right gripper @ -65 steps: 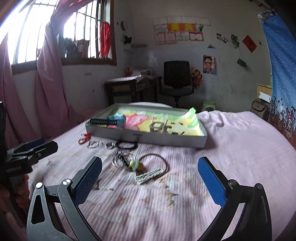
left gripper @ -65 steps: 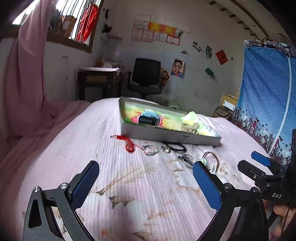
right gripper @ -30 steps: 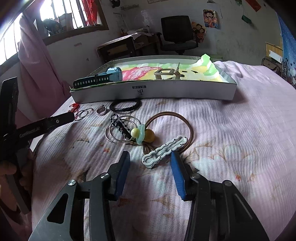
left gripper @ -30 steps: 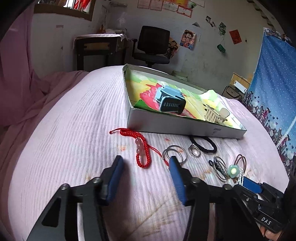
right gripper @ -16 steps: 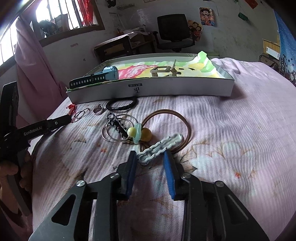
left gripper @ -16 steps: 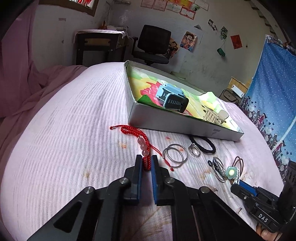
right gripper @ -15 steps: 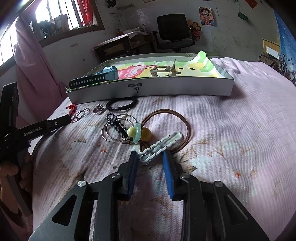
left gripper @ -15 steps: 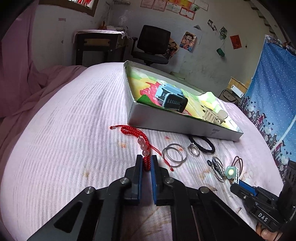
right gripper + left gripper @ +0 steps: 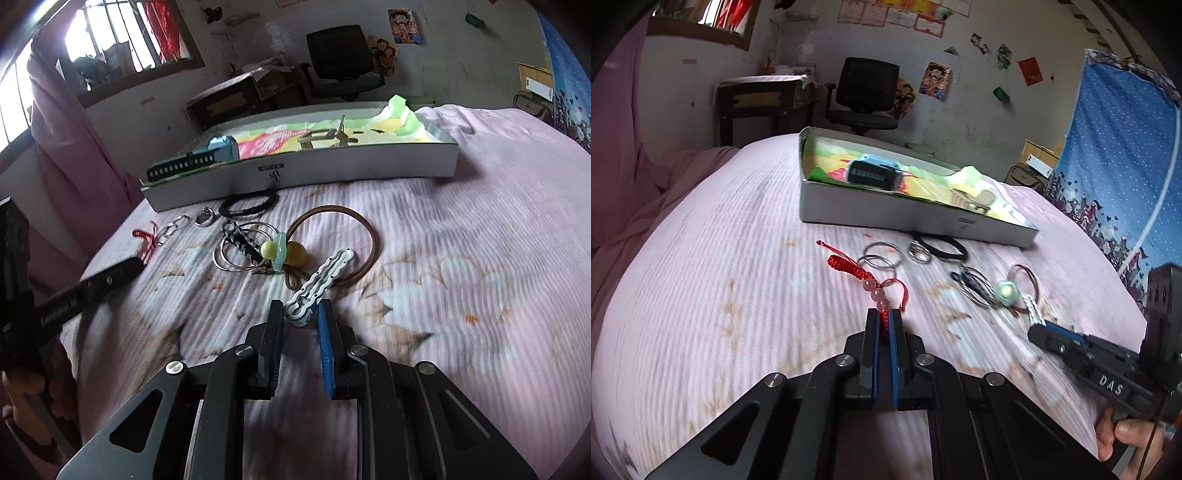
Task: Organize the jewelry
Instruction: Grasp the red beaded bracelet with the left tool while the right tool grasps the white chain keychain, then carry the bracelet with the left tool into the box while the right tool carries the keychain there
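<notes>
The left gripper (image 9: 883, 322) is pinching the red cord bracelet (image 9: 866, 277) with its fingers fully closed on the cord's near end; the bracelet is trailing forward over the pink bedspread (image 9: 713, 280); the right gripper (image 9: 301, 318) is closing its fingers around the white hair clip (image 9: 320, 282), whose near end is lying between them, apparently touching the left pad, though blur is obscuring this; the clip is resting across a brown hoop (image 9: 364, 229), near the open white box (image 9: 332, 171).
</notes>
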A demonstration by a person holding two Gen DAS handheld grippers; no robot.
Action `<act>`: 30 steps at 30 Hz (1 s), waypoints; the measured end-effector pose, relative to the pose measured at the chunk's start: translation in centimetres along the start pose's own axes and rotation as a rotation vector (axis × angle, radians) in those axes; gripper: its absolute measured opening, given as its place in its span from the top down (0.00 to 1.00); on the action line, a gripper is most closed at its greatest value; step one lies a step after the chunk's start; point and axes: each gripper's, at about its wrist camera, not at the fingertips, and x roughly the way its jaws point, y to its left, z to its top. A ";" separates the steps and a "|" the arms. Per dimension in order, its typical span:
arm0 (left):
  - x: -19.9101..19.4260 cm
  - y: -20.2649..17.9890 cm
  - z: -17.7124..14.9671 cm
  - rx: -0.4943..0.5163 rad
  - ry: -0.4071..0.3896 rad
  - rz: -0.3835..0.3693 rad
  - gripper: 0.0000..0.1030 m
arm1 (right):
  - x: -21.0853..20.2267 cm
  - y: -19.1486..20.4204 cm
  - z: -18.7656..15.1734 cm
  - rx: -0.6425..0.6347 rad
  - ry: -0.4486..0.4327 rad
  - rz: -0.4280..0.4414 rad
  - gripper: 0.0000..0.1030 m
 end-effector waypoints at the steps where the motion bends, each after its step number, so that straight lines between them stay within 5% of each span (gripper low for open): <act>1: -0.2 -0.1 -0.2 0.003 -0.003 -0.003 0.95 | -0.3 0.1 -0.1 -0.003 -0.011 0.001 0.84; 30: -5.5 -2.7 -1.1 0.071 -0.245 -0.119 0.95 | -5.3 2.0 0.5 -0.116 -0.277 0.036 0.85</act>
